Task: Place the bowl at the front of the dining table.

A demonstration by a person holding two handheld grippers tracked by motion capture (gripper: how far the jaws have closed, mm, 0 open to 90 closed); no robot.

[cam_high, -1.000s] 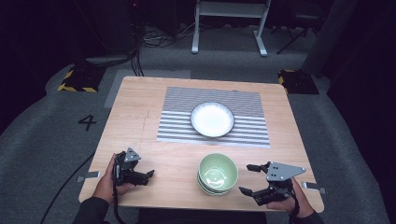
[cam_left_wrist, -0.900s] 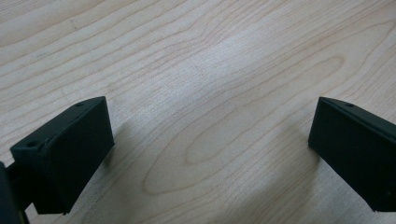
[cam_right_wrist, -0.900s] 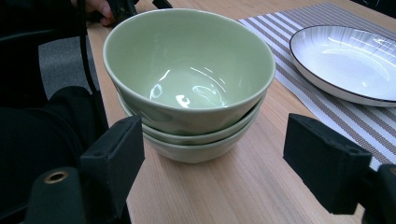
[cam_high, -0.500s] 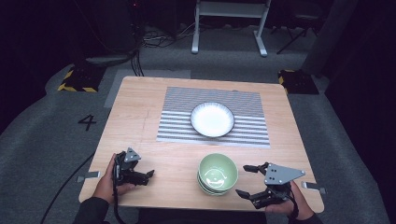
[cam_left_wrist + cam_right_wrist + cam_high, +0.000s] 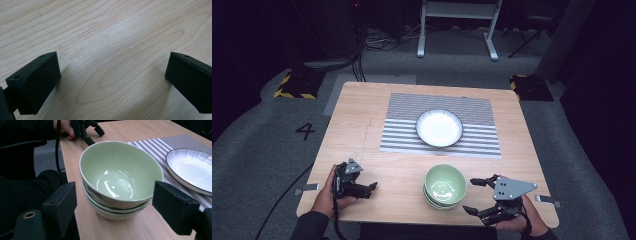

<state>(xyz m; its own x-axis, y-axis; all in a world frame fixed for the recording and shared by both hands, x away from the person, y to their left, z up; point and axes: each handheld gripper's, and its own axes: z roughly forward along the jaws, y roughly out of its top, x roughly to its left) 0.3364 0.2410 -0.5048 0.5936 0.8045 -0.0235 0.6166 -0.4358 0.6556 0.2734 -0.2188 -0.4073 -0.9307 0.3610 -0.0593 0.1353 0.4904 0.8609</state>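
Green bowls (image 5: 444,186), stacked, sit near the desk's (image 5: 362,115) front edge; my right tool (image 5: 478,196) gapes wide just beside them, not touching. My left tool (image 5: 373,185) is open too, over bare wood, well apart.

Pale green bowls (image 5: 444,186), white dark-rimmed plate (image 5: 439,128), grey-and-white striped mat (image 5: 402,130), light wooden table (image 5: 357,120)

1. The table (image 5: 362,130) is pale wood with a smooth, matt grain.
2. The stacked green bowls (image 5: 120,180) look like glazed ceramic, glossy with bright highlights.
3. The white plate (image 5: 439,127), at frame centre, is glossy too.
4. The striped placemat (image 5: 482,107) looks woven and matt.
5. The right gripper (image 5: 117,207) has matt black plastic pads.
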